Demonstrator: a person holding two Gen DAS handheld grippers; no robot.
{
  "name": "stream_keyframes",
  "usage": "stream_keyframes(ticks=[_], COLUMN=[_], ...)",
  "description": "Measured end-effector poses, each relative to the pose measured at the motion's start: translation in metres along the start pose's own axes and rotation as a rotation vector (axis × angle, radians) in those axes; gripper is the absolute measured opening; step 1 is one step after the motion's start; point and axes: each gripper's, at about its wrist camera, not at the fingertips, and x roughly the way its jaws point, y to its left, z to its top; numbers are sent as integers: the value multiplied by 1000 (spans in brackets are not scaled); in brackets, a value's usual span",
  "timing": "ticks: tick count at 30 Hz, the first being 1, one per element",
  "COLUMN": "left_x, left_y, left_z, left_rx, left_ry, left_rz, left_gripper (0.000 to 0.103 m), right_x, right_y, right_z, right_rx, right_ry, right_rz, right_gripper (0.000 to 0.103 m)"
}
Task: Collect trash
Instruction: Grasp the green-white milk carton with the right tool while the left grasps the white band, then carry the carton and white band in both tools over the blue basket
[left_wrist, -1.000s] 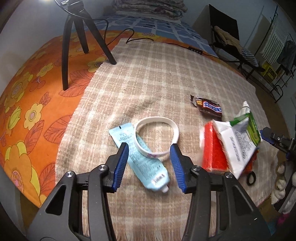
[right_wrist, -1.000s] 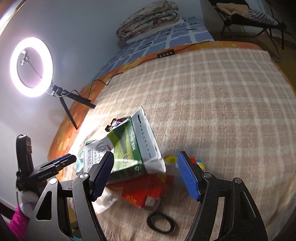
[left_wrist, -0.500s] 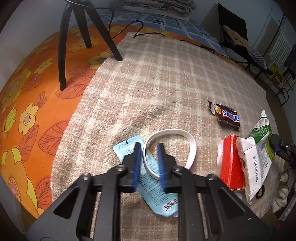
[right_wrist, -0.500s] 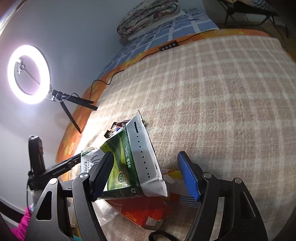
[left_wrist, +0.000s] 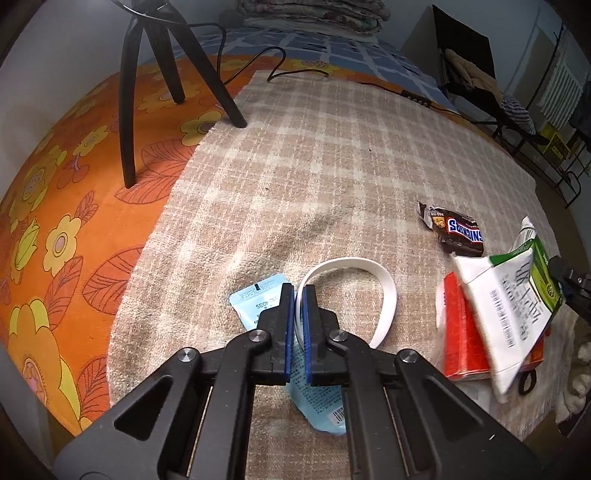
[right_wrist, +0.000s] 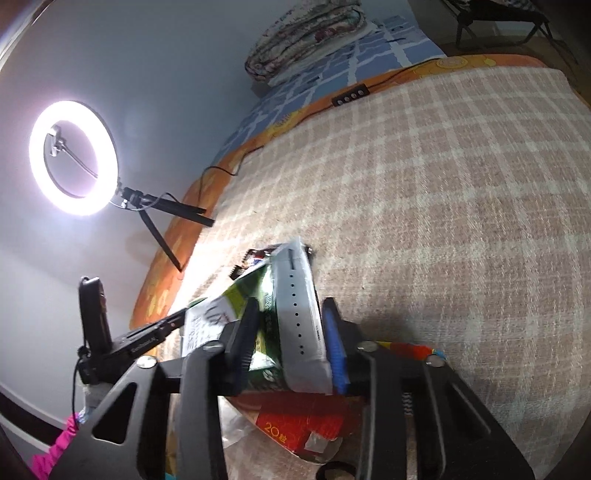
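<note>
White band (left_wrist: 373, 291) lies on the plaid blanket (left_wrist: 332, 155), looped just beside a blue sachet (left_wrist: 258, 301); judged light and springy, best pinched on its thin wall. Left gripper (left_wrist: 298, 295) is clamped together on the band's near edge. Green-and-white carton (right_wrist: 291, 328), flattened, judged light and crushable, sits over a red box (right_wrist: 295, 424); right gripper (right_wrist: 291, 343) is closing across its sides, pads touching.

The far half of the checked blanket (left_wrist: 332, 155) lies open, crossed only by a cable (left_wrist: 417, 98) at its far edge. A tripod (left_wrist: 162, 70) blocks the far-left corner. Near the front, a sachet (left_wrist: 258, 302), white band (left_wrist: 384, 295), candy wrapper (left_wrist: 454, 232), carton (left_wrist: 506, 310) and red box (left_wrist: 458, 332) crowd the way.
</note>
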Motion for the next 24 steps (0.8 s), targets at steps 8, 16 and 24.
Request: stream_keyframes(ticks=[8, 16, 24], left_x=[-14, -37, -68], left_y=[-3, -6, -9], left_z=[2, 3, -5], left_rx=[-4, 3, 13], left_ry=[-30, -77, -108], left_rz=[-19, -38, -81], left_gripper=[2, 1, 1], right_x=[-18, -45, -68], right_y=[28, 56, 74], right_z=[5, 6, 0], right_rx=[-72, -148, -191], right_ry=[-67, -144, -165], right_rz=[16, 25, 23], right_gripper=[20, 19, 19])
